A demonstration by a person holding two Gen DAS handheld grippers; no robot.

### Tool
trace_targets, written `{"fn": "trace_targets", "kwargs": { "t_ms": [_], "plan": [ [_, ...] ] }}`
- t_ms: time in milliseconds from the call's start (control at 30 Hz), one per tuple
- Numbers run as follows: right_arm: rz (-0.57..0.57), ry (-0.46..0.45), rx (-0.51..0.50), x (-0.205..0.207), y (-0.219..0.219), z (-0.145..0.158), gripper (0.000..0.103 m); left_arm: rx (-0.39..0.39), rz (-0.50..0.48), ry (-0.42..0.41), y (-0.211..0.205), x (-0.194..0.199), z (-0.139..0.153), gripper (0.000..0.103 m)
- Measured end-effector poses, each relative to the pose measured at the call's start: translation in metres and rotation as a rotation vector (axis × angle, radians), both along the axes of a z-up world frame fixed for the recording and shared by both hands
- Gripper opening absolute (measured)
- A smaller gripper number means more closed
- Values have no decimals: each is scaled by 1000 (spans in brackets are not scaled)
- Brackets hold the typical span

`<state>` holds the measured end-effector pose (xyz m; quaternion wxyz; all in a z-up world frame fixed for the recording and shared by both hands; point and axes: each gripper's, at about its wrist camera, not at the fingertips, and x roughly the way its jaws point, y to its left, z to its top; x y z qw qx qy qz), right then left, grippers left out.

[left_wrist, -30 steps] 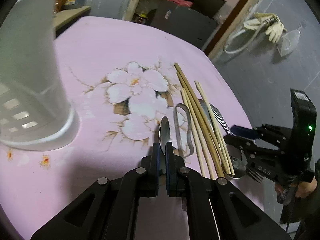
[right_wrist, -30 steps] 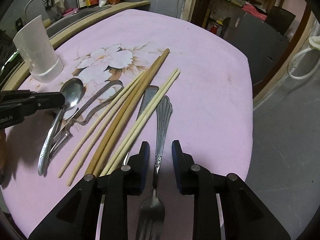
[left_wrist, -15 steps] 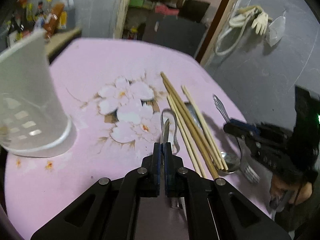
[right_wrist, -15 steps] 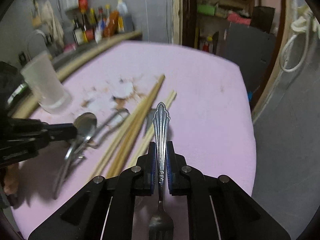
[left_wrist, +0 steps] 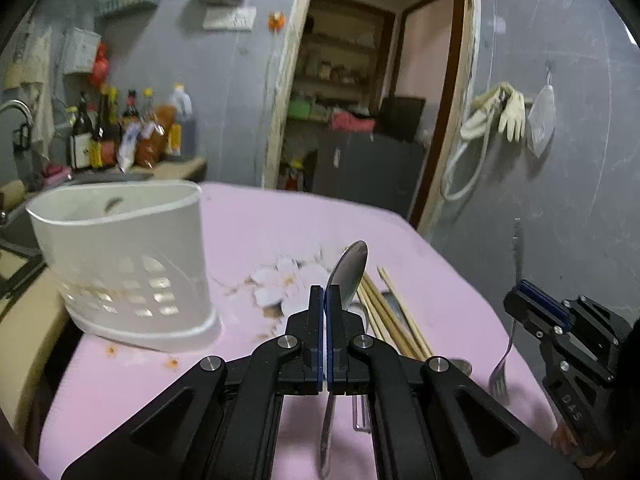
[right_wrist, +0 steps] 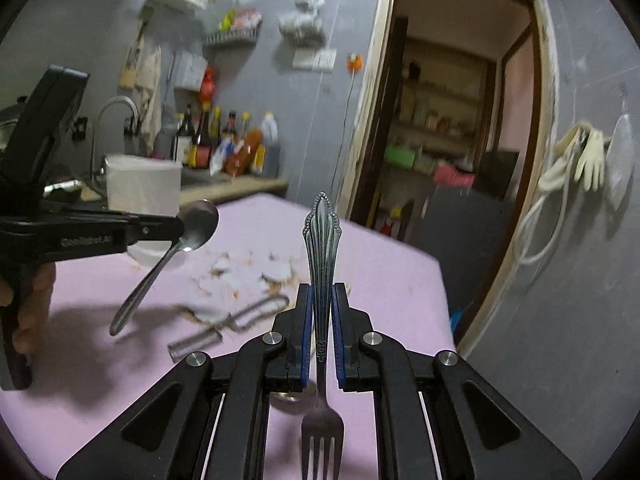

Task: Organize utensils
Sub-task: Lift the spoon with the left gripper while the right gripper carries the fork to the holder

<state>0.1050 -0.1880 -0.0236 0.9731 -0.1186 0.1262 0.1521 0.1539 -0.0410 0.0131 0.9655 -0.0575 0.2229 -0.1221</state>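
Pink cloth with a white flower print covered the table [left_wrist: 280, 216], and both tools were up off it. The left gripper [left_wrist: 325, 300] had its jaws pressed tight on a spoon [left_wrist: 352, 268], bowl poking out ahead of the fingertips, handle trailing down beneath them, clear of the table. The right gripper [right_wrist: 323, 300] pinched a fork [right_wrist: 322, 240] by its patterned handle, the handle end pointing forward and the prongs hanging back under the jaws. The white slotted holder [left_wrist: 120, 256] stood on the table's left side, well apart from both utensils. On the table, to the right of the holder and just past the spoon, lay the wooden chopsticks [left_wrist: 394, 320], and metal tongs [right_wrist: 248, 312] rested near the flower print.
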Motion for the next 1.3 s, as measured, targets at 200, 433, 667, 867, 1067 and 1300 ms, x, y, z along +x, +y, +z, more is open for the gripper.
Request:
{"fn": "trace_targets", "kwargs": {
  "t_ms": [200,433,667,867,1067,1300],
  "plan": [
    [33,-134,84,-11,8,27,7,-11,40,-125,17,-10,23,0],
    [107,-251,158,1,42,71,7,-56,101,-215,58,-5,59,0],
    [204,-296,276,26,84,101,7,-55,183,-293,116,1,94,0],
    [284,-267,432,55,119,115,7,-91,240,-294,179,14,109,0],
    [326,-233,464,84,162,113,7,-127,342,-287,232,40,108,0],
    [311,-222,411,106,188,89,7,-148,383,-263,244,71,88,0]
  ]
}}
